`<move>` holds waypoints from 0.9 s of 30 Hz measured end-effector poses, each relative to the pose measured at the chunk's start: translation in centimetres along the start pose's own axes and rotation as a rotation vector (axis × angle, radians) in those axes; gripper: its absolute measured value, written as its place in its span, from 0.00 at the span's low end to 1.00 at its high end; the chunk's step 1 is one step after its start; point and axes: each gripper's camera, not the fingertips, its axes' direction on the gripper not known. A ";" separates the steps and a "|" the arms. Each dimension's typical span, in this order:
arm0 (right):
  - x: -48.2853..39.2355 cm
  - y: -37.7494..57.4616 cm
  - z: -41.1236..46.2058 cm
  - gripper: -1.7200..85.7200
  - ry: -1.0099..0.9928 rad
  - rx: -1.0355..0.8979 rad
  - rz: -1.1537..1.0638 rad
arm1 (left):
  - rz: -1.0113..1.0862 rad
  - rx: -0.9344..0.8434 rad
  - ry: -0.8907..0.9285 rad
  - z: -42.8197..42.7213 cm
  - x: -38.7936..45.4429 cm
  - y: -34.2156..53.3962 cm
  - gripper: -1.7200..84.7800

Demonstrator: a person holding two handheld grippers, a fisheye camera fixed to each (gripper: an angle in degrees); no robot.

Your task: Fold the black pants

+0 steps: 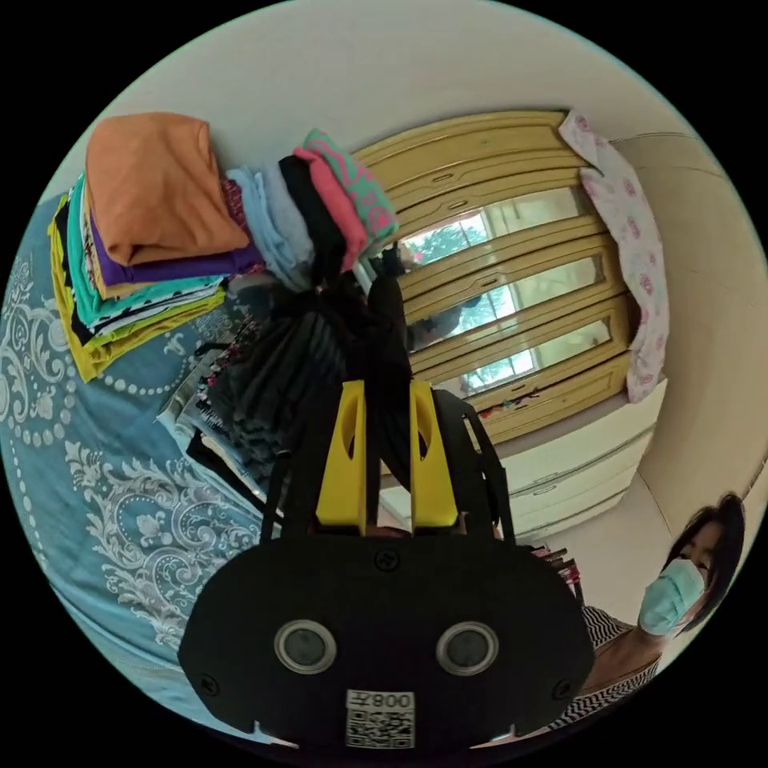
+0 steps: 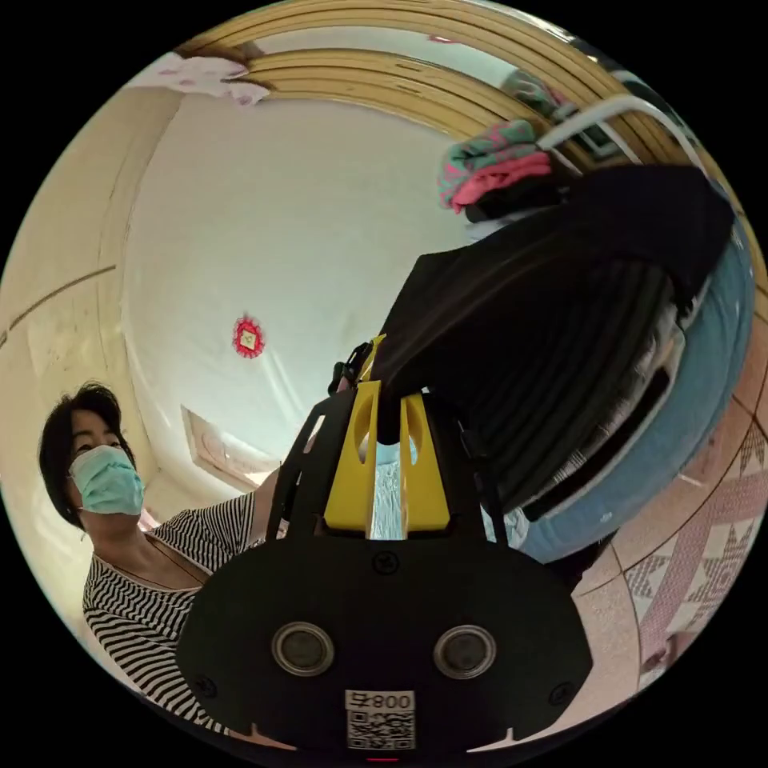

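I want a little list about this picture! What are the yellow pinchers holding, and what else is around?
left tool: shut on the black pants, cloth pinched between its yellow jaws
right tool: shut on the black pants too
pants: lifted, hanging over the bed
bed: blue cover with white swirls
folded stack: orange piece on top, on the bed
second pile: pink and green pieces at one end
wardrobe: yellow, with mirrored doors
person: striped top, face mask
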 end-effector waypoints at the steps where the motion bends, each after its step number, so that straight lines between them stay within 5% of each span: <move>1: 2.1 0.7 0.0 0.04 0.046 -0.027 0.095 | -0.024 -0.032 -0.027 2.0 -0.3 -0.9 0.10; 4: 3.9 1.8 -0.4 0.05 -0.052 -0.029 0.163 | -0.054 0.035 0.108 4.9 0.3 -2.8 0.10; 17: -0.4 0.4 -7.5 0.06 -0.059 0.191 0.264 | 0.275 0.063 -0.084 15.5 14.3 -10.1 0.05; 21: -4.5 -0.8 -10.4 0.03 0.035 0.293 0.210 | 0.393 -0.015 -0.257 21.5 18.3 -12.3 0.03; 25: -11.9 -7.0 -8.2 0.02 0.225 0.204 -0.054 | 0.533 -0.072 -0.680 27.1 20.2 -14.1 0.02; 27: -14.9 -10.4 -5.5 0.02 0.301 0.131 -0.171 | 0.537 -0.069 -0.720 28.7 20.3 -14.6 0.02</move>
